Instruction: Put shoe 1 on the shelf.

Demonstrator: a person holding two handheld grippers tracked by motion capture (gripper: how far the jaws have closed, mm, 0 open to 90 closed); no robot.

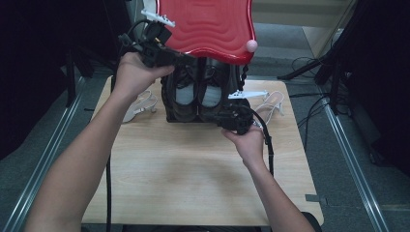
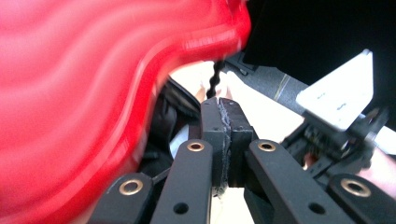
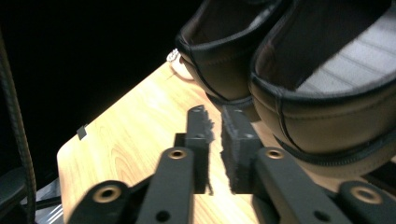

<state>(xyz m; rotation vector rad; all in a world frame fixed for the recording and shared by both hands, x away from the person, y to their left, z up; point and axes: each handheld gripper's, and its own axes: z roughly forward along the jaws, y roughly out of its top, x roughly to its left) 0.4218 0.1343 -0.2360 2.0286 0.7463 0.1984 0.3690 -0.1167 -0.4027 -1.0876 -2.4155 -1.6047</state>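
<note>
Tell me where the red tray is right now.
In the high view the red tray is raised at top centre, above the black shoes, with the left gripper at its near left edge.

A light wooden desk (image 1: 193, 183) stands on a grey carpeted floor (image 1: 348, 183). Metal rails (image 1: 46, 159) run along the floor on either side of it. Black cables (image 1: 309, 104) trail over the carpet to the right, near a dark stand leg (image 1: 300, 72). Both far corners lie in deep shadow, perhaps dark curtains. A pale wall panel (image 1: 300, 14) shows beyond.
</note>
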